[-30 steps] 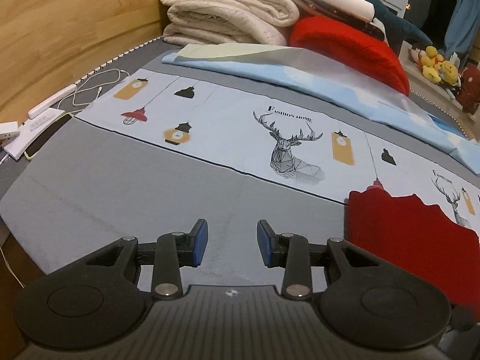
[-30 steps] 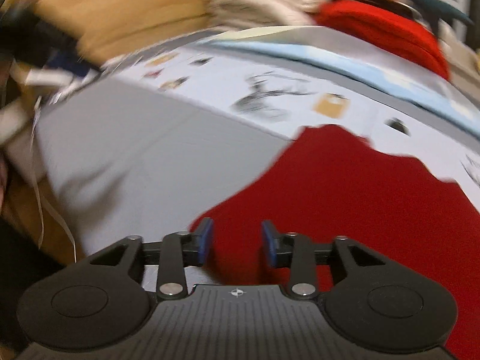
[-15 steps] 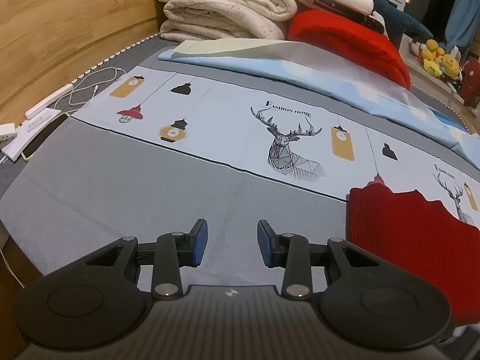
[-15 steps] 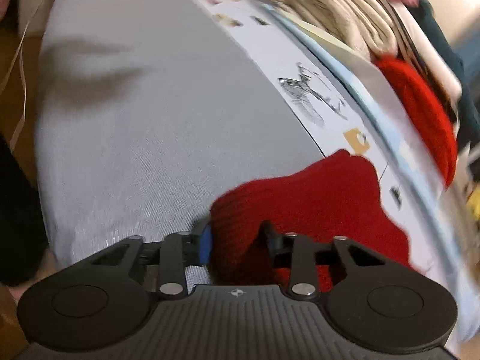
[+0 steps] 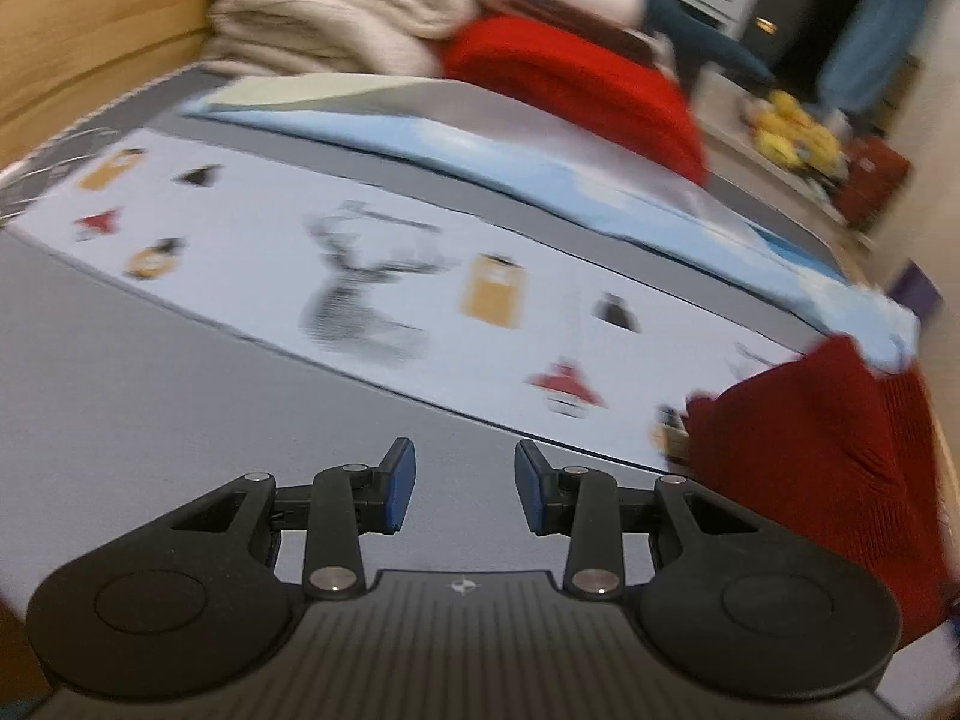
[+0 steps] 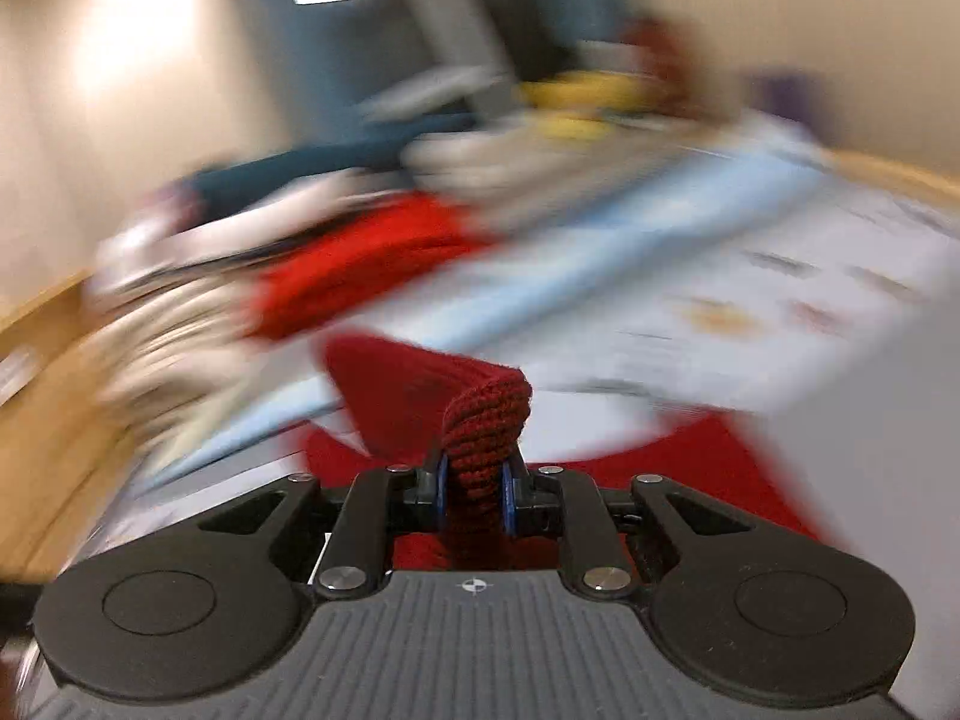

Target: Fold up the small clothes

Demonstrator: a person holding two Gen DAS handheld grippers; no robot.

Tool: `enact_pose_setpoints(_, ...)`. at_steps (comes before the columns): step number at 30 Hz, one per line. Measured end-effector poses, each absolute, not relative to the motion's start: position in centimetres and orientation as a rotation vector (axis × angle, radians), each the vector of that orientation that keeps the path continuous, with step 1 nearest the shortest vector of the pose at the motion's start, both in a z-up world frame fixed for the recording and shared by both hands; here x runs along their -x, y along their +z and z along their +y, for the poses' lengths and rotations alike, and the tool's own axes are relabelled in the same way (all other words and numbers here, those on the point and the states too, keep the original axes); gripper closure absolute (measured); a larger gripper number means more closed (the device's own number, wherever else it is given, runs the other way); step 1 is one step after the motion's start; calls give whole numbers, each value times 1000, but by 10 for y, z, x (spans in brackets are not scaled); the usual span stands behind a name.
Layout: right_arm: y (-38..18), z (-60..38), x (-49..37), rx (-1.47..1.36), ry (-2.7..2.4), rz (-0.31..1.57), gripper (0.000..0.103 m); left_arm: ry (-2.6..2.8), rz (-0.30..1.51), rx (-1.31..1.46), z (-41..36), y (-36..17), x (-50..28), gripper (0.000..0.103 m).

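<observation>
A dark red knitted garment (image 5: 822, 456) rises in a bunch at the right edge of the bed in the left wrist view. My left gripper (image 5: 465, 483) hovers open over the grey sheet (image 5: 180, 408), well left of the garment, with nothing between its blue pads. In the blurred right wrist view, my right gripper (image 6: 474, 492) has a thick fold of the red knit garment (image 6: 486, 420) pinched between its pads, and its jaws are closing on it. The rest of the garment trails down to the bed behind the fold.
A pale blue printed sheet (image 5: 420, 276) with deer and lamp pictures crosses the bed. Behind it lie a folded light blue cover (image 5: 540, 162), a bright red pillow (image 5: 576, 78) and stacked cream blankets (image 5: 336, 6). A wooden headboard (image 5: 90, 42) bounds the left side.
The right gripper closed on the edge of the red garment, rolled and lifted it off the bed. The left gripper slid sideways, still open, and the garment now stands bunched up at the right.
</observation>
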State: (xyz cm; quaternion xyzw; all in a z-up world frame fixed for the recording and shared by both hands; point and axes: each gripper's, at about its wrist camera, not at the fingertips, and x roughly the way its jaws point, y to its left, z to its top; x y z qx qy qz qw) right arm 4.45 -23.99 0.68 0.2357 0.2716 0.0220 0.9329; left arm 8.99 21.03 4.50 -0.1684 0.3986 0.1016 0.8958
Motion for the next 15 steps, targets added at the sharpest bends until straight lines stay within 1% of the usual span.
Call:
enact_pose_setpoints(2,-22,-294,-45,-542,-120,681,85,161,837,320,174,41,-104,63)
enact_pose_setpoints(4,-64,-345,-46,-660,-225,899,79,108,844,288,144,37,-114,63)
enact_pose_setpoints(5,-80,-365,-43,-721,-259,965,79,75,850,258,128,34,-118,63)
enact_pose_setpoints(6,-89,-377,-40,-732,-258,998,73,54,858,226,114,30,-121,63)
enact_pose_setpoints(7,-92,-385,-38,-714,-235,1000,61,39,866,201,102,27,-123,62)
enact_pose_setpoints(8,-90,-393,-36,-693,-214,984,57,17,877,178,91,22,-125,61)
enact_pose_setpoints(9,-82,-398,-35,-669,-203,955,56,-14,889,165,82,18,-127,59)
enact_pose_setpoints(12,-56,-414,-44,-605,-179,865,55,-82,928,158,60,5,-133,58)
enact_pose_setpoints(13,-51,-418,-55,-605,-150,852,53,-103,945,176,58,1,-135,57)
enact_pose_setpoints(14,-48,-419,-66,-594,-107,849,49,-132,971,211,53,-6,-139,55)
enact_pose_setpoints(15,-48,-421,-72,-574,-75,857,38,-152,994,241,52,-11,-141,50)
